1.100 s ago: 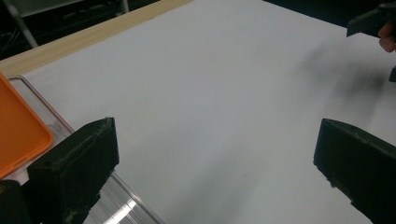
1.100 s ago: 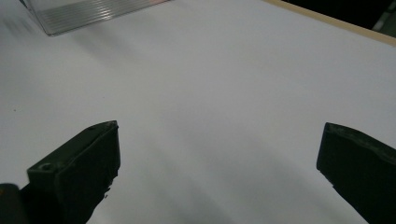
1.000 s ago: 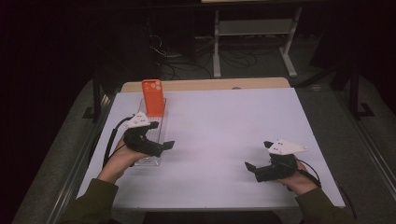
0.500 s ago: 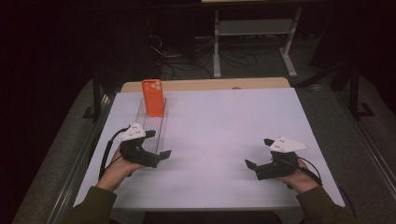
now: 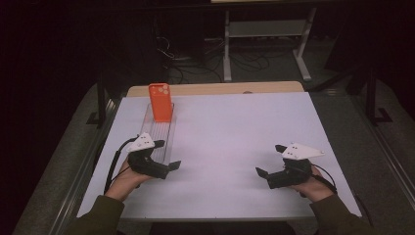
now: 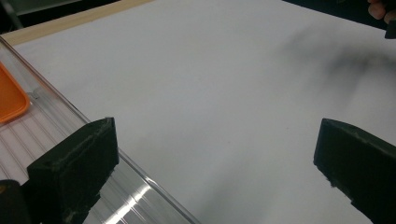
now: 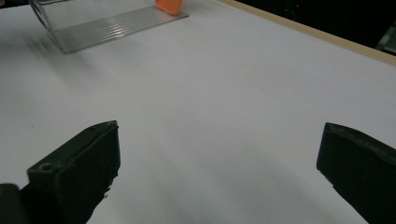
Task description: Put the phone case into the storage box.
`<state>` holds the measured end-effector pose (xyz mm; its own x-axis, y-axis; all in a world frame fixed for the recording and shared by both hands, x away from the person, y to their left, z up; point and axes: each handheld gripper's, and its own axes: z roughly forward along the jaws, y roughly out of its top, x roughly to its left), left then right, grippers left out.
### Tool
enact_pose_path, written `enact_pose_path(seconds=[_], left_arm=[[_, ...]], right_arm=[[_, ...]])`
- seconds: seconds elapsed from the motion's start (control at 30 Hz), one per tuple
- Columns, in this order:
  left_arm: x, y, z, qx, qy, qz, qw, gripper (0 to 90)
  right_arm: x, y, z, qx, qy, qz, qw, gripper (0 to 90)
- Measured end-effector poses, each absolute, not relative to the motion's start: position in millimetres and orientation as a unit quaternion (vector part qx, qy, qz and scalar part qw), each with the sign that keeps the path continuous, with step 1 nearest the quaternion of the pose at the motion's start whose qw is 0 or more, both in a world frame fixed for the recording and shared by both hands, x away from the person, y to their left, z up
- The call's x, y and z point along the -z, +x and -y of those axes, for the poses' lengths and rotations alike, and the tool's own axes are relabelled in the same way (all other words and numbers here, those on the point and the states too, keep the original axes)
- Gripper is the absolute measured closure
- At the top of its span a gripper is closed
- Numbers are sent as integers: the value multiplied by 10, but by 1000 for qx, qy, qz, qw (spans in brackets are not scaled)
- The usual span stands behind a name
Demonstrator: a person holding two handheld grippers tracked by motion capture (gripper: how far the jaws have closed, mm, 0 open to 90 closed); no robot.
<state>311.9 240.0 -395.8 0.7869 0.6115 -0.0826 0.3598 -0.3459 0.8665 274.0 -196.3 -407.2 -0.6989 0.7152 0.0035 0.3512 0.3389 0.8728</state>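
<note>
1. While your left gripper [image 5: 166, 155] sits low beside the clear ribbed plastic tray [image 5: 157, 139], watch its outer jaw: in the left gripper view it overlaps the tray's near rail, and a careless sweep would likely shove the tray and topple what stands on it.
2. Treat the orange phone case [image 5: 161, 102] as the fragile part. It stands upright at the far end of the tray, seemingly propped in the ribs, so a nudge to the tray could tip it flat.
3. Note the jaws: both grippers are spread wide with nothing between them. Your left one frames bare white table surface [image 5: 235, 127] and the tray edge; your right gripper [image 5: 270, 160] frames table alone.
4. Place the case against the left jaws: it lies ahead and to the left of them, well beyond the tips, showing as an orange corner [image 6: 10, 95] at the left edge of the left gripper view.
5. Place it against the right jaws: far across the table, well apart, its base [image 7: 169, 4] at the top of the right gripper view. Reaching from there risks crossing arms.
</note>
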Motion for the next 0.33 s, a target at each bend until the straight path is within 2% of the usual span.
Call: enact_pose_path(seconds=[0.33], left_arm=[[3981,3119,-2392,-123,812,-301,484,0]], right_arm=[[4067,2741,1968,-469,334,-793,198,0]])
